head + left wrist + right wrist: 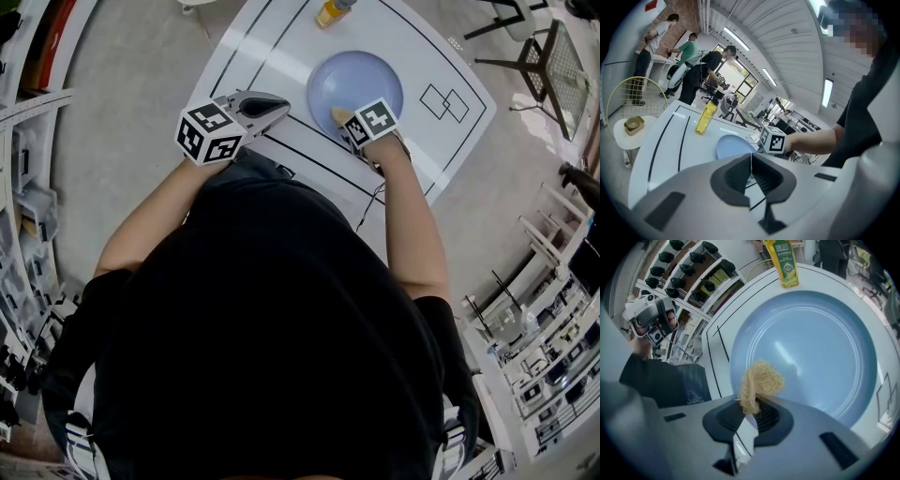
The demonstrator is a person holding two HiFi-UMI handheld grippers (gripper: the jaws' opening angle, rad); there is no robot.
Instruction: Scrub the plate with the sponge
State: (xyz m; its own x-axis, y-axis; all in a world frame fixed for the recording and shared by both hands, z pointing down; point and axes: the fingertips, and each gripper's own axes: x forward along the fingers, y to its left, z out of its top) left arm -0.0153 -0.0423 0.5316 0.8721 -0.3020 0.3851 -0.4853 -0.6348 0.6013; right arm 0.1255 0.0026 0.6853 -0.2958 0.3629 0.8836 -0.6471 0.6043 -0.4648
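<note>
A pale blue plate (354, 84) (811, 348) (732, 146) lies on the white table (281, 56). My right gripper (344, 120) (751, 406) is shut on a tan fibrous sponge (759, 382) (339, 115), which hangs over the plate's near rim. Whether the sponge touches the plate I cannot tell. My left gripper (272, 106) (751, 171) is shut with nothing in it, held over the table left of the plate. From the left gripper view the right gripper's marker cube (774, 140) shows beside the plate.
A yellow bottle (331, 11) (706, 117) (784, 261) stands on the table beyond the plate. Black lines mark the tabletop. Shelving lines the room at left and right. Several people stand at a far counter (661, 58). A small round stool (629, 133) is left of the table.
</note>
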